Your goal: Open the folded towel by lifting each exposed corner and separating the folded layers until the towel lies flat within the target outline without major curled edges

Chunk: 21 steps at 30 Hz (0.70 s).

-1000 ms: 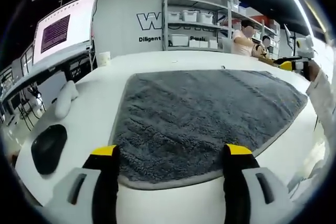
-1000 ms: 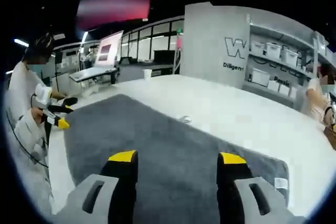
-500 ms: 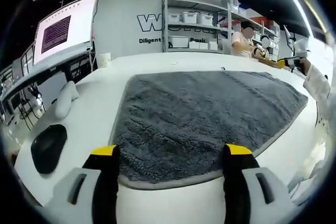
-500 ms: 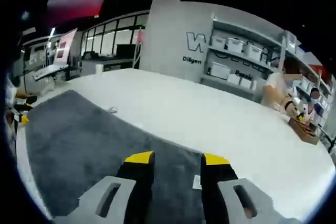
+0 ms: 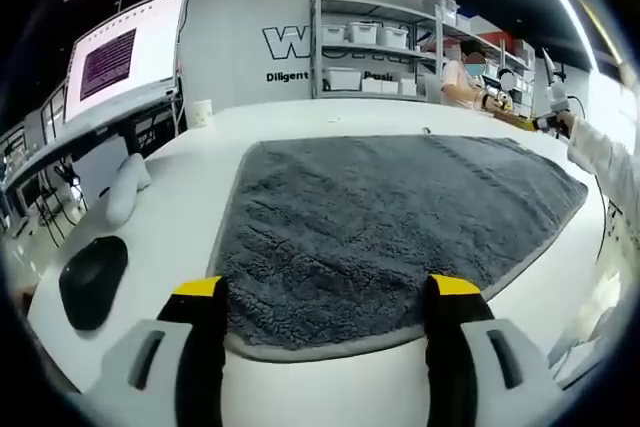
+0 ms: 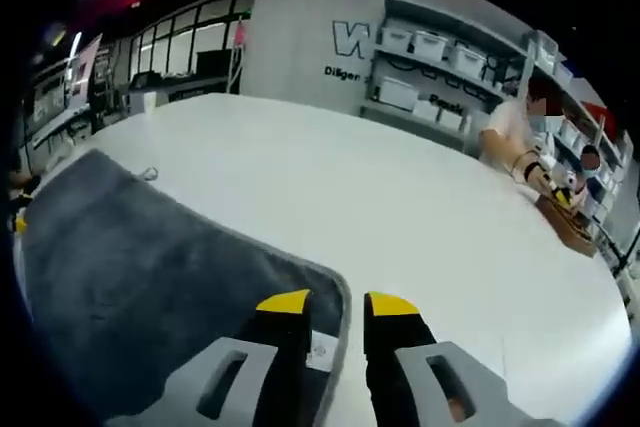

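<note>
Now the right hand-held gripper (image 6: 327, 303) has swung to the grey towel (image 5: 390, 222)'s tagged corner, its jaws narrowed from wide to nearly closed astride the edge; a grasp cannot be confirmed. Left hand-held gripper (image 5: 328, 290) unchanged: released, jaws wide, hovering at the near hem. Towel lies spread on the white counter (image 6: 400, 207). Likely final corner tidying.

Towel (image 5: 390, 222) flat on the table (image 5: 180, 217); mouse (image 5: 92, 280) left of it; shelves (image 5: 375, 42) behind
</note>
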Each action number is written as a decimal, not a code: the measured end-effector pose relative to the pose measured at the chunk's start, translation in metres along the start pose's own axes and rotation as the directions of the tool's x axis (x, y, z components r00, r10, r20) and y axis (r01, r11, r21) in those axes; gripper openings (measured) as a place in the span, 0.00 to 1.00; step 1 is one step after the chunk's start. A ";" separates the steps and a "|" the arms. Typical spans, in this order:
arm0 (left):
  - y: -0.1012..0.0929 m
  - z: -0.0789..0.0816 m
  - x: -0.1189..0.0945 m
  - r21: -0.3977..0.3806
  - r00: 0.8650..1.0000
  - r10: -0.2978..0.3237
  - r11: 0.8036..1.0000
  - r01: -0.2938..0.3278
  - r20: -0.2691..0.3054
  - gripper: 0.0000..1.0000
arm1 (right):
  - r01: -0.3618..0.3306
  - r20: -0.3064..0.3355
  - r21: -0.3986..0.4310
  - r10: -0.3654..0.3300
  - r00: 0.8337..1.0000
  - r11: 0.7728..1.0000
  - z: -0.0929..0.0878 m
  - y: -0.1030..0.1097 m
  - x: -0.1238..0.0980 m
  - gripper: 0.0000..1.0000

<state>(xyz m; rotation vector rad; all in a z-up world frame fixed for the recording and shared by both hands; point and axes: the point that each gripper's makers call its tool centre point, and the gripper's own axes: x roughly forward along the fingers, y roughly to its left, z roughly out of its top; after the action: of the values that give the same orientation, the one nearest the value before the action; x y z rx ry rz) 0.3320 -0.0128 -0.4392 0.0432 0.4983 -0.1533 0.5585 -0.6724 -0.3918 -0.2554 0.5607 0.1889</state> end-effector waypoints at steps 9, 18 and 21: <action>0.000 0.000 0.000 -0.001 1.000 0.001 1.000 -0.001 0.004 0.80 | 0.001 -0.030 0.022 0.000 1.000 1.000 -0.014 -0.010 0.028 0.04; 0.000 0.001 0.001 -0.004 1.000 0.002 1.000 -0.002 0.011 0.80 | -0.008 -0.038 0.071 0.010 0.999 0.997 -0.022 -0.009 0.038 0.01; 0.000 0.001 0.001 -0.004 1.000 0.002 1.000 -0.002 0.013 0.80 | 0.000 -0.055 0.071 0.004 0.999 0.998 -0.027 -0.012 0.040 0.00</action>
<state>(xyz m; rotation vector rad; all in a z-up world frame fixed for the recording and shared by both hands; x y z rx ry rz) 0.3331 -0.0127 -0.4384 0.0385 0.4853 -0.1506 0.5814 -0.6870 -0.4338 -0.1918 0.6208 0.1643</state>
